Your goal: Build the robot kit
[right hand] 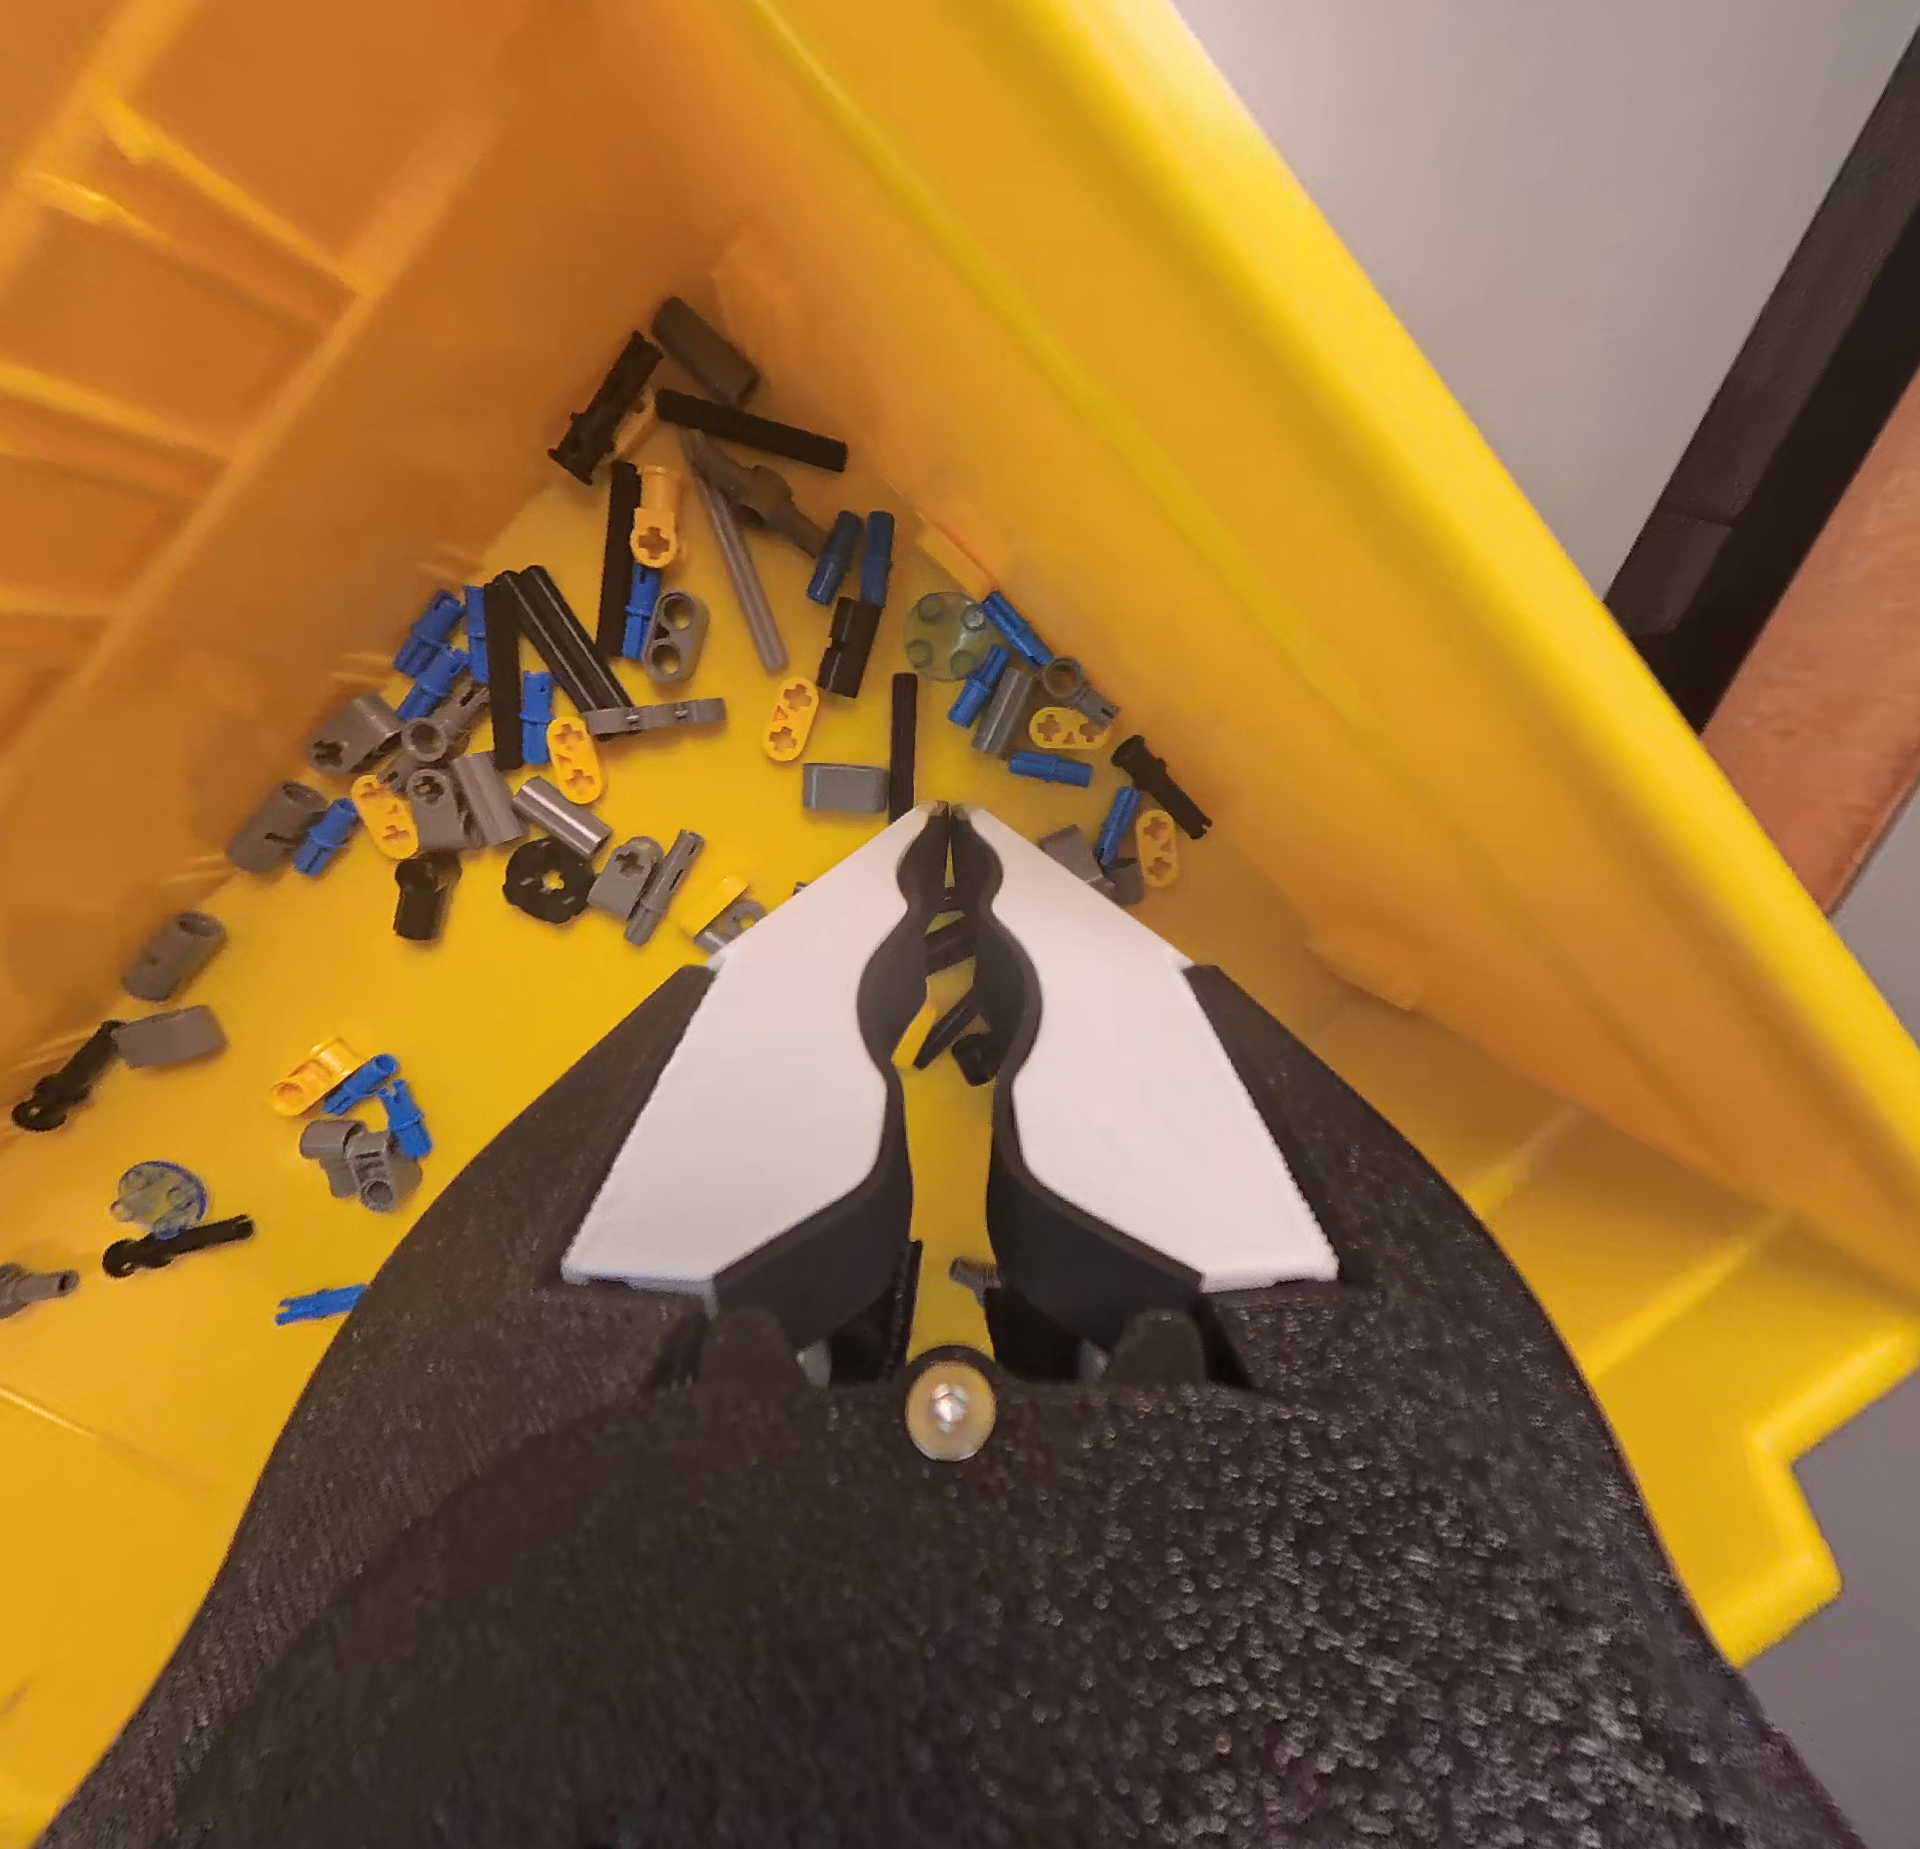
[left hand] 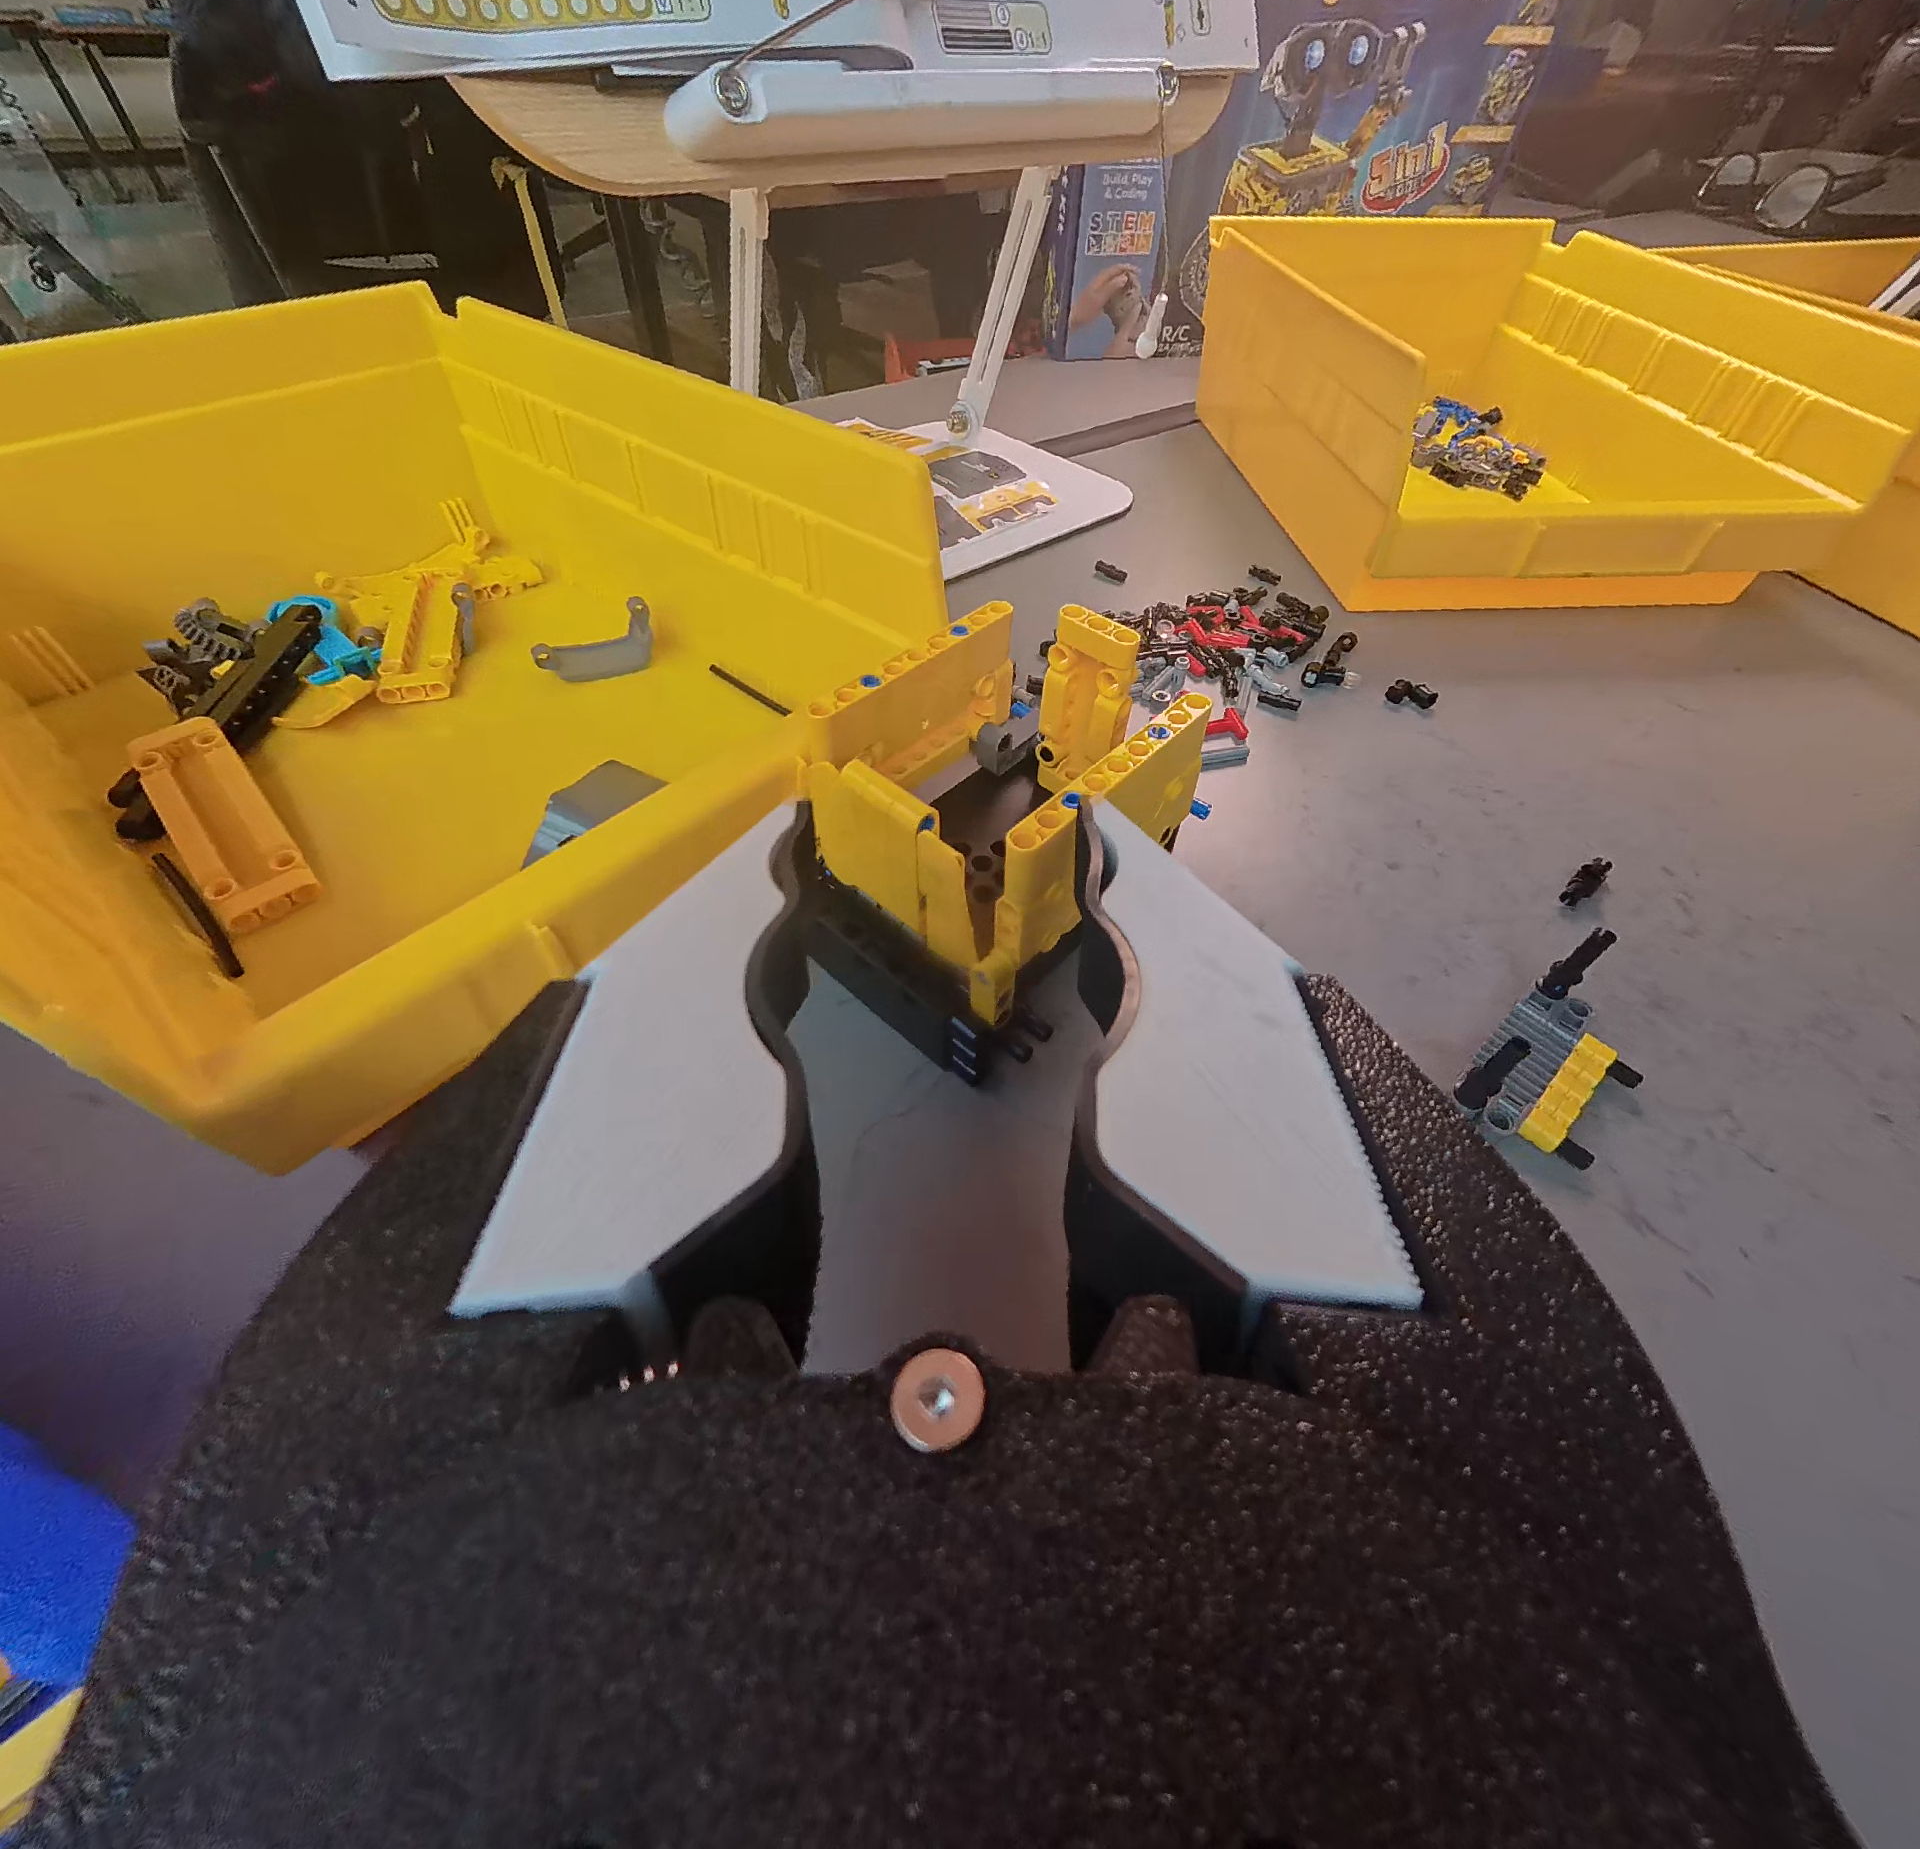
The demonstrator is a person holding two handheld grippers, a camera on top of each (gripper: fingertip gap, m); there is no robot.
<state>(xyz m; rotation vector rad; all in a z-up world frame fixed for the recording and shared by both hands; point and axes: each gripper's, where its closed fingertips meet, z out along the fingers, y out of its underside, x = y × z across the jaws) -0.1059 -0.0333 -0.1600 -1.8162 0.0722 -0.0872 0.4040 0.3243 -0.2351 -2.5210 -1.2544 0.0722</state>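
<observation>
Assembly (left hand: 997, 864) of yellow and black bricks, partly built, is clamped at frame centre by the left gripper (left hand: 940, 843). Right gripper (right hand: 943, 812), tips closed, is seen inside a bin (right hand: 1299, 511) among loose pins (right hand: 852, 552); whether anything is pinched cannot be told.

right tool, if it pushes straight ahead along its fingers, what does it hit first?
Likely the black axle lying just past the shut tips of the right tool, with the small grey piece beside it. Beyond them is the wall of the yellow bin. Depth is unclear; the tips may meet the bin floor first.
</observation>
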